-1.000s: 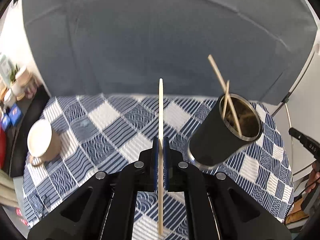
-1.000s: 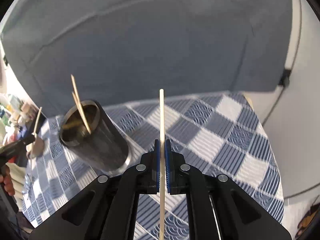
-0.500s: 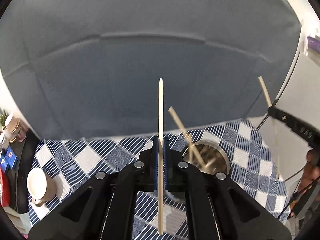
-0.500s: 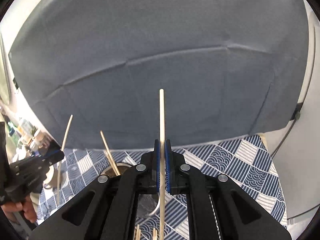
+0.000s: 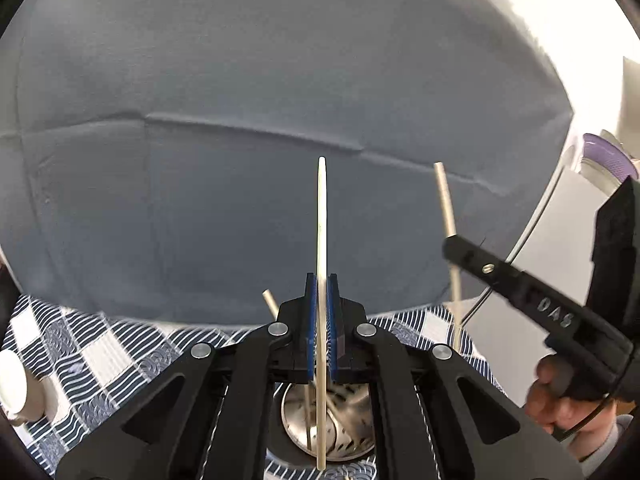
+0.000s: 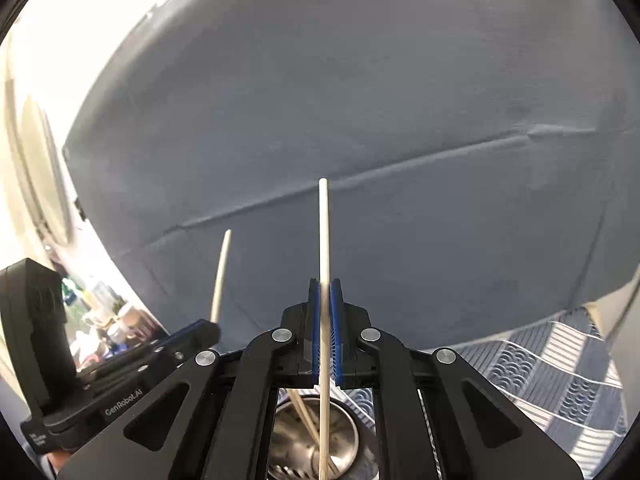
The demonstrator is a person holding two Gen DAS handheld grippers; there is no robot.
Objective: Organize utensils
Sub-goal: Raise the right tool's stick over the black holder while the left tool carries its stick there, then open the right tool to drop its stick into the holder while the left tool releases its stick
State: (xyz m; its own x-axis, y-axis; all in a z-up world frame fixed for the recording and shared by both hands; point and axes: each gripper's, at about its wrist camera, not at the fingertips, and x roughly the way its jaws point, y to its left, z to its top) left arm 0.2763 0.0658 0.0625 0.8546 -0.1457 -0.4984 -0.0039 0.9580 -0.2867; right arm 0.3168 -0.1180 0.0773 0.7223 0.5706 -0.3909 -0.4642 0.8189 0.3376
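Wooden chopsticks (image 5: 321, 240) clamped, gripper (image 5: 321, 308) over cup (image 5: 352, 420)

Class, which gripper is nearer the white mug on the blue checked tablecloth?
Left. The left gripper hangs to the right of the white mug; the right gripper is further right still, beyond the left one.

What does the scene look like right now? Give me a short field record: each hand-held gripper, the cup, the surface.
left hand-held gripper: shut on a chopstick, upright
right hand-held gripper: shut on a second chopstick, upright
metal cup: directly below both, mouth open, already holding chopsticks
lower tips: over the cup's opening
surface: blue-and-white checked tablecloth
backdrop: grey cloth
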